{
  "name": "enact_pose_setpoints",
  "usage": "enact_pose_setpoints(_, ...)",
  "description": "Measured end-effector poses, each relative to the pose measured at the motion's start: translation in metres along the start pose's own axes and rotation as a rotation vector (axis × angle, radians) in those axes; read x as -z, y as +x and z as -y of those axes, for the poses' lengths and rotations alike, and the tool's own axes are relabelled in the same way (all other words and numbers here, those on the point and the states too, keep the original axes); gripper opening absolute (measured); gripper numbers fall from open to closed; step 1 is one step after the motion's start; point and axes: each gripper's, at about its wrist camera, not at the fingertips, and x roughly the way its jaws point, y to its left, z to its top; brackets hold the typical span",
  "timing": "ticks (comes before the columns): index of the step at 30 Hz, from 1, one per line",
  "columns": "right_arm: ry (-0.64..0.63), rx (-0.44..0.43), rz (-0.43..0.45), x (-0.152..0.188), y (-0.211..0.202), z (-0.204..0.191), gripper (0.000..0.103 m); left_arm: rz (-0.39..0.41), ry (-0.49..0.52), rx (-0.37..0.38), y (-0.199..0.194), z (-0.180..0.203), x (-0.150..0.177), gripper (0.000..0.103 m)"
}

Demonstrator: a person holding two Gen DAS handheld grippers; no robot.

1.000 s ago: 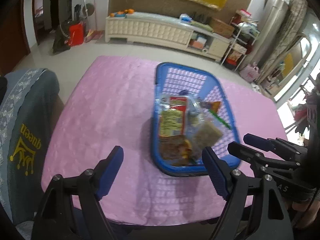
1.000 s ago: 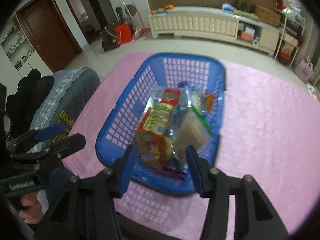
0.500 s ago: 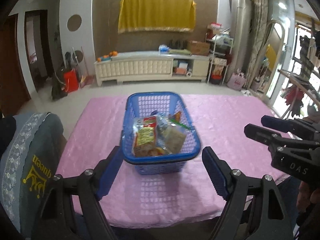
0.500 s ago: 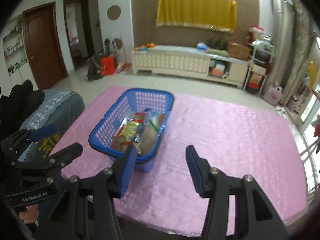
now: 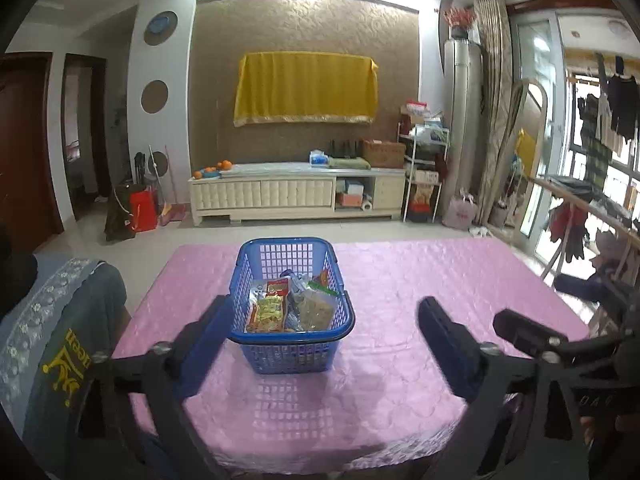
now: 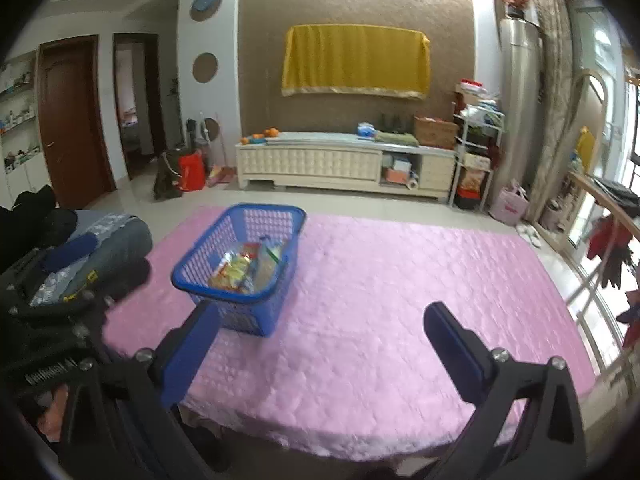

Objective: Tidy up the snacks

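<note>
Blue plastic lattice forms the one basket (image 5: 292, 344), which is seen at the centre of the left wrist view and at centre left of the right wrist view (image 6: 240, 276). Snack packets (image 5: 290, 308) are piled inside it; about four or five can be made out, though overlap prevents an exact count. The basket is set on the pink quilted surface (image 5: 420, 280), toward its left half, and no loose packets are seen on the cloth around it.

Two grippers are counted. The left gripper (image 5: 320, 320) is held low in the frame with its fingers wide apart and nothing between them; the basket is framed between them but is not touched. The right gripper (image 6: 320, 320) is likewise held with fingers spread and unladen, over bare cloth to the right of the basket.

Trouble is judged most likely at any further reach: a finger catching the rim could tip or slide the light basket on the smooth cloth, and slick wrappers could slip from a shallow pinch. A grey covered chair (image 5: 60, 340) is seen at lower left.
</note>
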Motion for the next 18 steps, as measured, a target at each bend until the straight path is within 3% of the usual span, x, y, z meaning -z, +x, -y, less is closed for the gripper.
enact_pose_setpoints(6, 0.019, 0.049, 0.077, 0.021, -0.019, 0.009, 0.103, -0.013, 0.012, 0.026, -0.001, 0.010, 0.013, 0.103)
enact_pose_setpoints(18, 0.060, 0.046, 0.047, 0.034, -0.020, 0.019, 0.103, -0.057, 0.043, 0.015, 0.003, 0.019, 0.028, 0.103)
